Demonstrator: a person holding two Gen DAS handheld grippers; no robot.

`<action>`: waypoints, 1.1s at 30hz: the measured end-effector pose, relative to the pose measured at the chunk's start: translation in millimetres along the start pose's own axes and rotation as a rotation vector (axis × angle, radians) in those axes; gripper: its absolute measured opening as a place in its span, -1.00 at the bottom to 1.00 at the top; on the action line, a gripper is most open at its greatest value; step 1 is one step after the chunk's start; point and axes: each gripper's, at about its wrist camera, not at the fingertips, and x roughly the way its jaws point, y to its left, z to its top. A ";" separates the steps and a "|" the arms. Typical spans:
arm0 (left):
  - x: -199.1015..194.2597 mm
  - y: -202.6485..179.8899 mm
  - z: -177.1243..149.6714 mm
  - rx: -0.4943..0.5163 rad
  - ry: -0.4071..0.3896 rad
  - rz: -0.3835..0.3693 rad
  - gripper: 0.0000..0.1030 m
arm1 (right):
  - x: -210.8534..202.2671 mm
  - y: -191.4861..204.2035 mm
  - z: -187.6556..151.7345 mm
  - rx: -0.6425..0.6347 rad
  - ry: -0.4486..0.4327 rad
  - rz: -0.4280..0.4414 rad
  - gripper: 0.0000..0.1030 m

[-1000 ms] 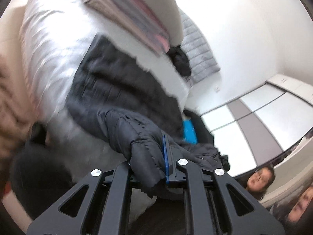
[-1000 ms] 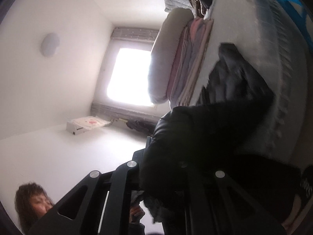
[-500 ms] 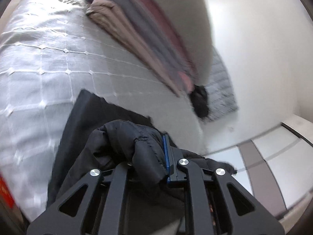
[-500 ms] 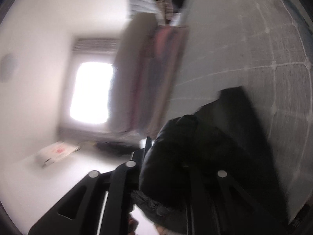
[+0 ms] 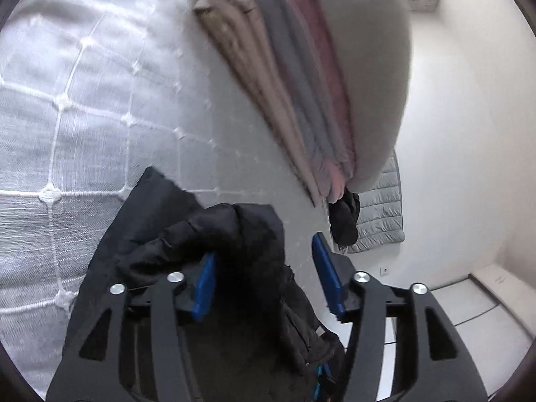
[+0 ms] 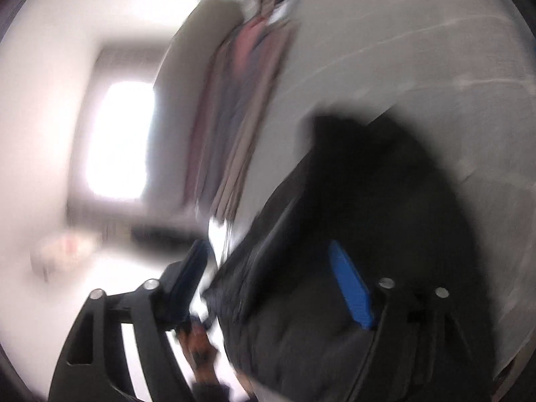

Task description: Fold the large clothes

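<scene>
**Black jacket on the bed, both tongs spread wide**

Covering most of the left wrist view, the bed (image 5: 83,107) carries a white quilted spread stitched in squares. Along its far edge lies a big pale cushion (image 5: 375,67), with a stack of folded blankets (image 5: 294,77) in beige, grey and pink pressed beside it. On the floor beyond the bed's far corner lies a grey quilted mat (image 5: 382,221), and a small dark bundle (image 5: 345,221) sits at that corner.

The black jacket (image 5: 187,234) lies bunched on the near part of the bed, one flat panel reaching toward the middle of the spread and padded folds heaped over it. In the blurred right wrist view the same jacket (image 6: 385,217) fills the lower right, lying on the spread.

The left gripper (image 5: 264,268) points along the bed toward the blankets. Its jaws stand wide apart; the jacket's folds lie against the left blue pad (image 5: 204,284), while the right one is clear of the cloth, so nothing is clamped.

The right gripper (image 6: 274,278) is tilted, its frame rolled to one side. Its jaws are also spread wide, with jacket cloth lying between them, ungripped.
</scene>
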 end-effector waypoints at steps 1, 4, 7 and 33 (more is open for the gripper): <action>-4.5 -11.2 -5.3 0.046 -0.018 0.009 0.10 | 12.3 9.1 -11.9 -0.029 0.061 0.002 0.46; -4.8 -36.9 -16.7 0.191 -0.030 0.085 0.41 | 77.4 31.3 -50.0 -0.084 0.305 -0.002 0.46; 4.6 -39.5 -20.2 0.255 0.002 0.222 0.50 | 133.6 49.8 -58.4 -0.132 0.397 -0.023 0.46; 56.4 -50.5 -66.8 0.526 0.042 0.157 0.69 | 130.8 75.9 -9.2 -0.494 -0.086 -0.304 0.71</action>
